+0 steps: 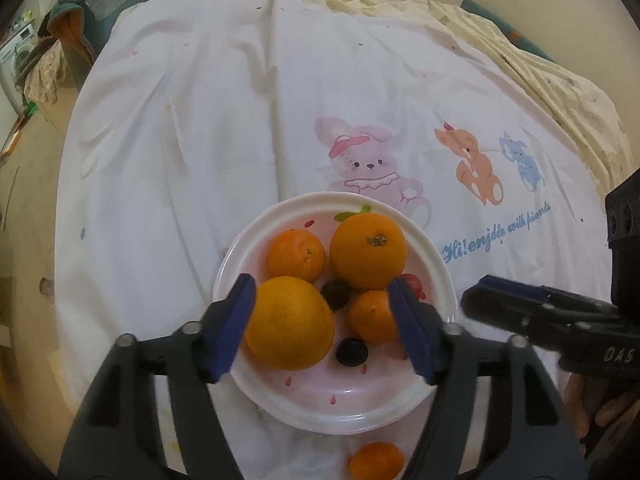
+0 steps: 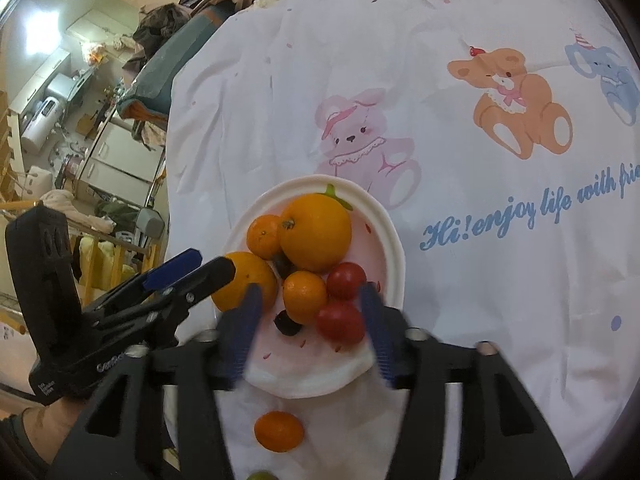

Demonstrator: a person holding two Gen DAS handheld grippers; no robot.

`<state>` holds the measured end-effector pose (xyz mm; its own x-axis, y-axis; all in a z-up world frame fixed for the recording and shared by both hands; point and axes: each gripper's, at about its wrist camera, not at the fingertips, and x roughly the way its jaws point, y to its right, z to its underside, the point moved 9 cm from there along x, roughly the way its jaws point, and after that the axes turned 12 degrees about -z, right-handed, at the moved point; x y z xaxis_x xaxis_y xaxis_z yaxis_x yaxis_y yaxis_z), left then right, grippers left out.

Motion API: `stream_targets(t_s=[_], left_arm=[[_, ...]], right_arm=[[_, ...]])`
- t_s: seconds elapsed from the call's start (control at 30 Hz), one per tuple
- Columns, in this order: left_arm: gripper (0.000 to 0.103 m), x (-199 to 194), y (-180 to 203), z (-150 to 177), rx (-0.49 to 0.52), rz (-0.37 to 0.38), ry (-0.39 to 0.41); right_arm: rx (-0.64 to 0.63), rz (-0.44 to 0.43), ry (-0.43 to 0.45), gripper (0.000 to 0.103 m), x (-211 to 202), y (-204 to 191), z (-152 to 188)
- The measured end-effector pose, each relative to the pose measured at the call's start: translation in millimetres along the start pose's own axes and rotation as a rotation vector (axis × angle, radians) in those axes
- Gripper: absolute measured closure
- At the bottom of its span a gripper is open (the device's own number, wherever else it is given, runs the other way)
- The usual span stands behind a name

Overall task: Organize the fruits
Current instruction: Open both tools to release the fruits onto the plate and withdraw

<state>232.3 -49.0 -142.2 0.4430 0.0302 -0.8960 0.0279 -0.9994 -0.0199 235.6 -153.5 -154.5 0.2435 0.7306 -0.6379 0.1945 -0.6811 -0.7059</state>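
White bowl (image 1: 436, 264) on the cartoon-print sheet (image 1: 240, 120) is the landmark; nearly all fruit already sits in it. In the left wrist view: big orange (image 1: 368, 254) at the bowl's far side, small mandarin (image 1: 296, 255) just left of it, a second big orange (image 1: 289, 323) at the near left, another small mandarin (image 1: 370, 316) near the centre, two dark grapes (image 1: 336, 293) between and in front of them. Right wrist view adds two cherry tomatoes (image 2: 346, 276) at the bowl's right side. One loose mandarin (image 2: 279, 431) lies on the sheet outside the bowl, just past its near rim, and looks like the only piece left. Something greenish at the bottom edge of the right view, can't tell what. Left gripper (image 1: 324, 328) hangs over the bowl's near half, jaws spread wide, gripping nothing, the near-left orange between its pads. Right gripper (image 2: 312, 328) also over the near rim, jaws apart and empty; in the left view it appears side-on beside the bowl's right rim. Risks, my call: soft sheet means a bump on the rim could tip the bowl and roll the piled fruit out; the two grippers are close together and could collide; the loose mandarin may roll if nudged, not pinched; tomatoes and grapes squash easily.
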Motion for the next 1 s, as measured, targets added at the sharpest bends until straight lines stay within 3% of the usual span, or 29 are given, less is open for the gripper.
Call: stream_targets(t_s=[0.3,0.6,1.0], left_arm=[[0.035,0.5,-7.5,0.5,-0.02,-0.011,-0.014],[0.035,-15.5,-16.8,1.7,-0.022,-0.046,0.047],[0.035,-37.9,-27.9,13.5,-0.022,-0.091,0.035]], right_arm=[[0.005,0.008,0.016,0.036,-5.5,1.8,-3.3],[-0.014,0.024,0.023,0.028,-9.5,-2.4,-5.2],[-0.026,0.039,0.106,0.023,-46.1,-14.8,-2.7]])
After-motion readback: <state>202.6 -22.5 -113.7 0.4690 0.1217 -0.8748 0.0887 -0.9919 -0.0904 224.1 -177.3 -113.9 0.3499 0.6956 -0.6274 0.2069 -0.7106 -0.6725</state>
